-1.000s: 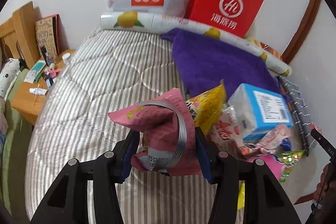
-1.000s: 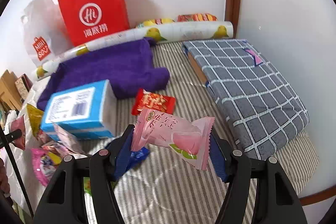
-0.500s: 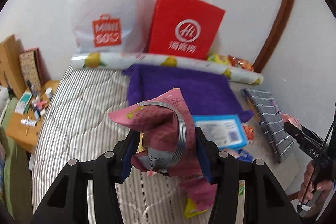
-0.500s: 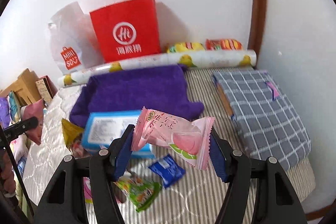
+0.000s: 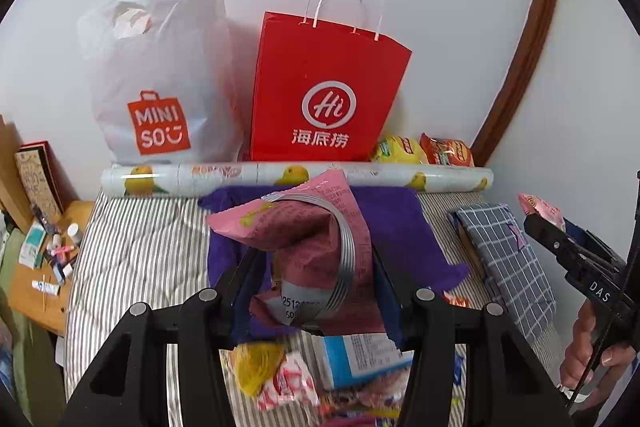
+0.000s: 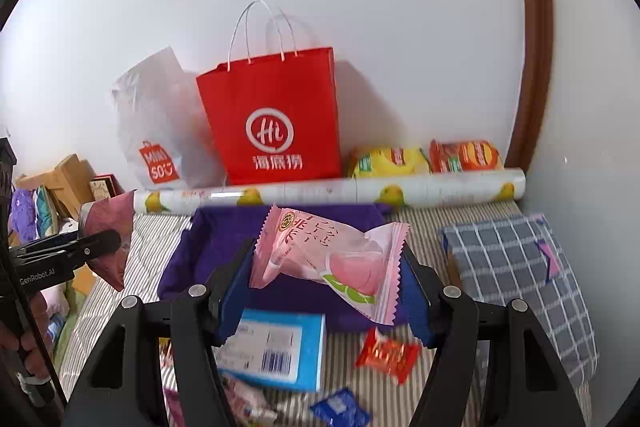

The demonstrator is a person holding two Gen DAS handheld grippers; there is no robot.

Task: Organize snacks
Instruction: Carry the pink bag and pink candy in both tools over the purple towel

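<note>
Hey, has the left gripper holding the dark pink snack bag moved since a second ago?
Yes. The left gripper, shut on the dark pink snack bag, has risen and swung right: the red paper bag now sits centred above it.

Two shopping bags stand against the wall at the bed's (image 5: pixel 132 259) far end, the plastic bag (image 5: pixel 160 75) left of the paper bag (image 5: pixel 324 95). A roll (image 6: pixel 328 193) lies before them, a towel (image 6: pixel 224 247) in front of it, a folded cloth (image 6: pixel 516 267) to the right, and a box (image 6: pixel 276 351) nearest.
</note>
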